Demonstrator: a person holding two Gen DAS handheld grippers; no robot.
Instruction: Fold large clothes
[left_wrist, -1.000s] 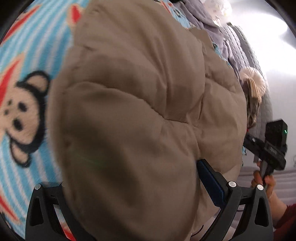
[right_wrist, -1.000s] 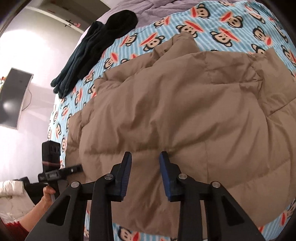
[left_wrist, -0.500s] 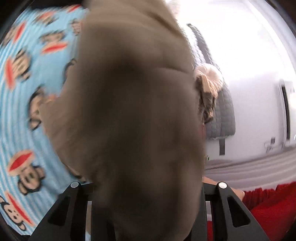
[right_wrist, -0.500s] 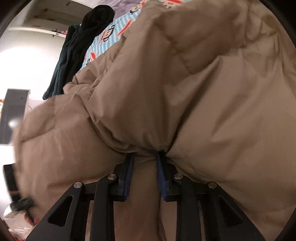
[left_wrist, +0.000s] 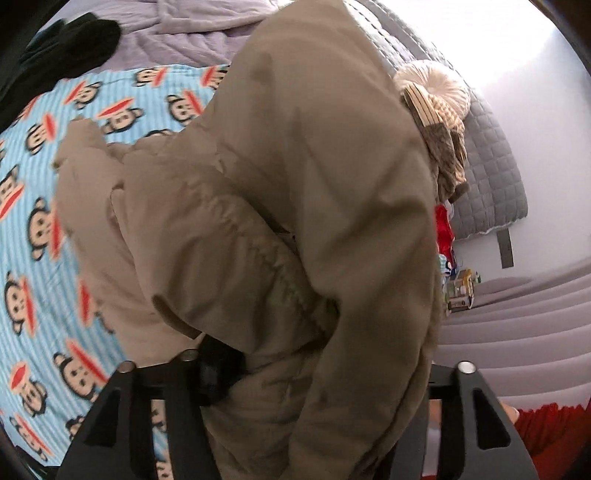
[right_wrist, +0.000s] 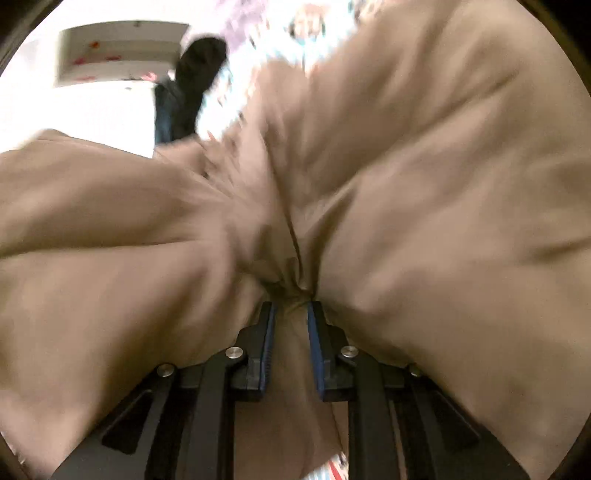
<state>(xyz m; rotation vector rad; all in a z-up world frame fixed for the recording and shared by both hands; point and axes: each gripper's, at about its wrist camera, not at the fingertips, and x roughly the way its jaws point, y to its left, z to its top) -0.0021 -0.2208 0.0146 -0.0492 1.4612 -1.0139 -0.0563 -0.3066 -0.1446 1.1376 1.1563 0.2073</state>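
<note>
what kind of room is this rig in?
Most likely a bedroom: a blue striped monkey-print blanket is spread over a bed, a grey quilted padded headboard stands against the white wall, and a rumpled lilac quilt lies beyond the blanket.

My big puffy tan coat (left_wrist: 295, 206) fills the middle of the left view, bunched up and hanging in thick folds over the bed. In the right view the coat (right_wrist: 424, 184) covers almost everything, soft and wrinkled, with a pinched bunch of cloth low in the middle.
</note>
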